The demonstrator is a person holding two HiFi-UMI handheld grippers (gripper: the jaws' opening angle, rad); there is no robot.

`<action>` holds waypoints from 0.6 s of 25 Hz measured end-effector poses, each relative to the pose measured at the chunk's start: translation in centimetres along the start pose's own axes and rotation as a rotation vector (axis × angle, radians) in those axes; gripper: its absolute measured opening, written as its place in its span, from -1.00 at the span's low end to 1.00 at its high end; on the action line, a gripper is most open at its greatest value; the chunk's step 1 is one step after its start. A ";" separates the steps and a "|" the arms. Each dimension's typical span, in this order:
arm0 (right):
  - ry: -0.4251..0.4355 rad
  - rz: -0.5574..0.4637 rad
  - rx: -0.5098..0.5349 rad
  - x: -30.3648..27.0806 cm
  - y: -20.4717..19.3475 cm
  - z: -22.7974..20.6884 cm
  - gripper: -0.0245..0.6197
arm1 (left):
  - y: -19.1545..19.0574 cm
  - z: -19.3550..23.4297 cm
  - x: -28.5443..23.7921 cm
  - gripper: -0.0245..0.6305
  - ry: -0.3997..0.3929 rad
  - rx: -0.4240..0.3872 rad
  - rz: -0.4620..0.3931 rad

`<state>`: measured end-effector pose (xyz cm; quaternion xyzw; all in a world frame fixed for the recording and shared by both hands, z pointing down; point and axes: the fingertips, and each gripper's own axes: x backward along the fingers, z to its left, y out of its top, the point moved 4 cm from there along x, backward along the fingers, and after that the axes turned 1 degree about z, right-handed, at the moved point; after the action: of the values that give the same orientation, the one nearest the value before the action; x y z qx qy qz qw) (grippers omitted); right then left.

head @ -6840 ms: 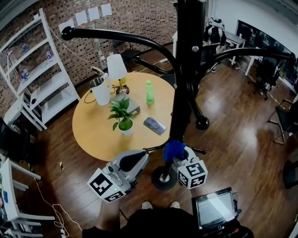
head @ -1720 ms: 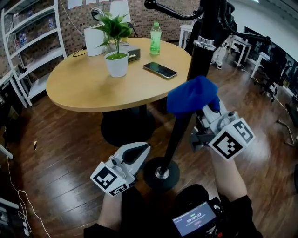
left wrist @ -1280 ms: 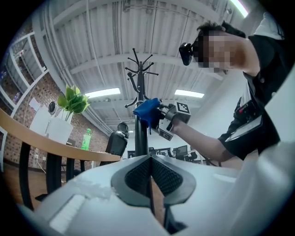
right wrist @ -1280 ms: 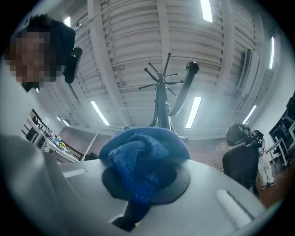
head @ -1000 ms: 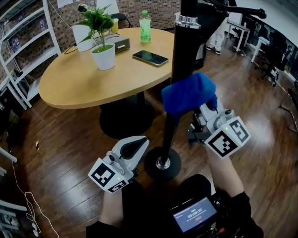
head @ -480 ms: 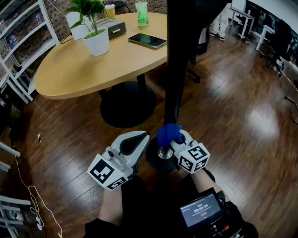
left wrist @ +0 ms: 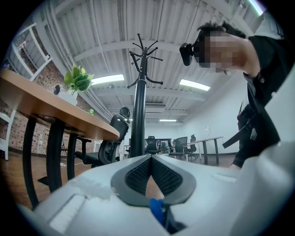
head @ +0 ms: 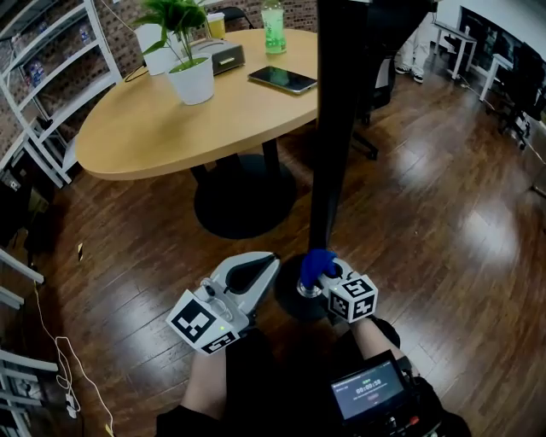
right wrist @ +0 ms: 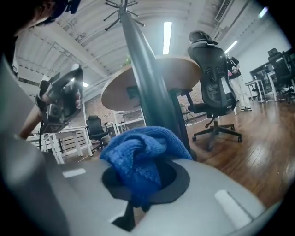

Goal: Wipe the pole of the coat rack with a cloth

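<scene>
Nearest, at 6 o'clock in the head view, a small lit screen (head: 370, 398) sits at the person's chest, with its lower edge cut off. Just beyond it the right tool (head: 319, 275), smooth grey plastic with a black-and-white marker cube, pinches a blue cloth (right wrist: 140, 156). The cloth is a chunky knit, bunched into a soft lump that swells over the jaws. It lies low against the pole (head: 328, 154), a smooth black tube, right above the round black base (head: 286, 300). The cloth covers the point of contact, and the tools hide much of the base. Just beside the cloth, at its 9 o'clock, the left tool (left wrist: 151, 159) has its ribbed black pads (left wrist: 138, 175) pressed together at the tips with nothing between them. The floor (head: 444, 213) is glossy dark wood planking. Farther out, toward 11 o'clock, stands a round counter (head: 145, 136) with a pale wood top on a black pedestal. It carries a white pot (head: 193, 81) with a leafy plant (head: 175, 15), a flat dark phone (head: 283, 79), a grey box (head: 226, 55) and a green bottle (head: 273, 17) whose cap the frame cuts off. A white shelf (head: 51, 85) stands at 10 o'clock. The pole's top is out of the head view; the left gripper view shows its hooks (left wrist: 144, 55). One second ago the cloth was higher up the pole; half a second ago it was already down here.
</scene>
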<state>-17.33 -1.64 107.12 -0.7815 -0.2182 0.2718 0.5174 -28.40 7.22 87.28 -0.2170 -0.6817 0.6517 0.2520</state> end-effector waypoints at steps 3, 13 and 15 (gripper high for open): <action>0.017 -0.098 0.013 1.5 4.6 1.2 -0.86 | 0.1 -0.1 0.1 -0.95 0.002 0.002 -0.005; 0.207 -0.448 0.186 6.4 29.8 10.6 -0.86 | 3.2 -0.4 0.3 -0.95 -0.003 -0.025 -0.087; 0.210 -0.518 0.217 7.9 34.1 11.7 -0.86 | 3.9 -0.2 0.5 -0.95 0.001 -0.033 -0.100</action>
<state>-16.96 -1.22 70.23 -0.6638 -0.3254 0.0703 0.6697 -28.74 7.91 83.40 -0.1872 -0.7023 0.6268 0.2807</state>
